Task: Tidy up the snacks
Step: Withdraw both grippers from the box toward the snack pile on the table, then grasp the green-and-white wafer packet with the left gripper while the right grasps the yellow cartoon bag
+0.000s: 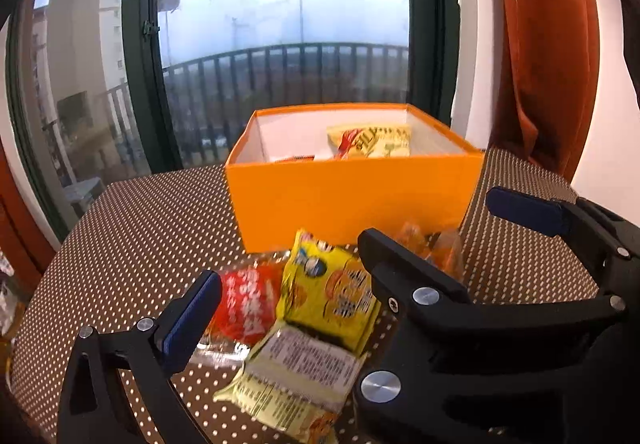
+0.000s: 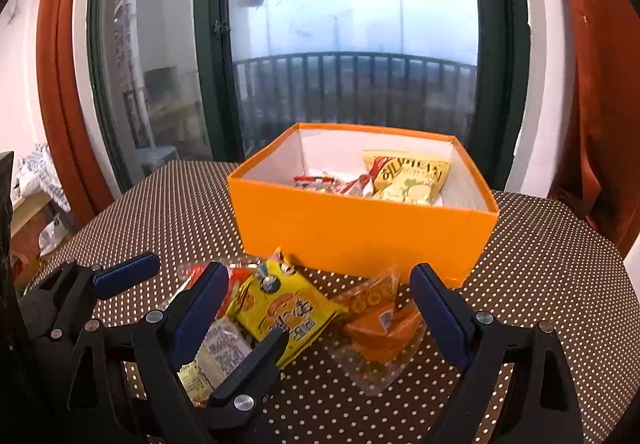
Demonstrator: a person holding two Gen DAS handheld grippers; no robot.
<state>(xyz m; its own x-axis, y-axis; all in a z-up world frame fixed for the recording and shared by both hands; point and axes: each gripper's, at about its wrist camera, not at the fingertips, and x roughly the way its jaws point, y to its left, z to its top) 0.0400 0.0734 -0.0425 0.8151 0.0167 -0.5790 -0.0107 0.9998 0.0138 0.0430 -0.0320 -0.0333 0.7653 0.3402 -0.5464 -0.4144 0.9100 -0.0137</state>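
An orange box stands at the back of the dotted table and holds a yellow bag and red-and-white packets. In front of it lie a red packet, a yellow packet, a pale packet lying label side up, and a clear-wrapped orange snack. My left gripper is open low over the red and yellow packets. My right gripper is open, and the orange snack lies between its fingers. The two grippers overlap, and the right one hides my left gripper's right finger.
The brown polka-dot tablecloth has bare cloth on both sides of the box. A glass balcony door rises close behind the table. Rust-orange curtains hang at the sides. Bags and clutter sit beyond the table's left edge.
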